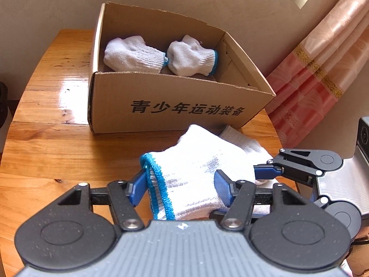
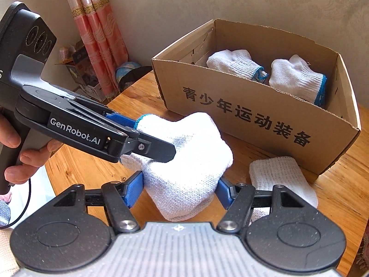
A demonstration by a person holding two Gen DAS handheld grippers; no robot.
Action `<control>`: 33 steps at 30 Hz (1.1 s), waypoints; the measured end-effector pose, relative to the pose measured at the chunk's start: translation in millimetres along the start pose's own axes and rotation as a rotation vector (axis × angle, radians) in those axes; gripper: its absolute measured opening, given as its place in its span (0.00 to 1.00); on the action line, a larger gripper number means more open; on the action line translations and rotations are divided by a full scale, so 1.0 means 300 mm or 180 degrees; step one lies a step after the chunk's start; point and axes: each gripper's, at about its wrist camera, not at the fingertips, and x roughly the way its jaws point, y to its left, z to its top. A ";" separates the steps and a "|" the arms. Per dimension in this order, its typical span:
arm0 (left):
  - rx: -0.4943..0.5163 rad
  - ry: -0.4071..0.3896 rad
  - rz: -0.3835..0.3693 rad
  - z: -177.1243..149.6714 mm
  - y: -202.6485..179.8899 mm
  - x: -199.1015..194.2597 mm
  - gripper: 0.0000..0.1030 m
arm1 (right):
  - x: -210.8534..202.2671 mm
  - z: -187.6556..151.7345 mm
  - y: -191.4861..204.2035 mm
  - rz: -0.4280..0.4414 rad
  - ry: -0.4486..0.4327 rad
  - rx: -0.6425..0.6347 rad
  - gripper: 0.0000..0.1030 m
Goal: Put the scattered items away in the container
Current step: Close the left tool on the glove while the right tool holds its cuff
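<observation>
Glossy wooden bench (image 1: 46, 143), plank grain, bright glare patch. Plain beige wall (image 1: 57, 2) behind. Pink patterned curtain (image 1: 322, 69) with gold trim beside it; cluttered small items (image 2: 80, 69) at curtain base.

both wrist views closely share the box (image 1: 184, 106).

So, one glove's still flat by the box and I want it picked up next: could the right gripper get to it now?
Probably not yet. The right gripper is shut on the folded glove, which the left gripper also holds. The flat glove lies uncovered beside the box, close by.
</observation>
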 end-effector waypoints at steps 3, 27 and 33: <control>0.0020 -0.0013 0.0008 -0.006 -0.010 -0.014 0.59 | -0.013 -0.004 0.012 -0.0009 -0.0020 -0.0012 0.69; 0.0126 -0.0064 -0.0009 -0.018 -0.078 -0.088 0.59 | -0.102 -0.024 0.046 -0.0098 -0.0138 -0.0068 0.69; 0.0173 -0.0108 -0.0007 0.016 -0.097 -0.124 0.59 | -0.137 0.011 0.054 -0.0142 -0.0195 -0.0149 0.69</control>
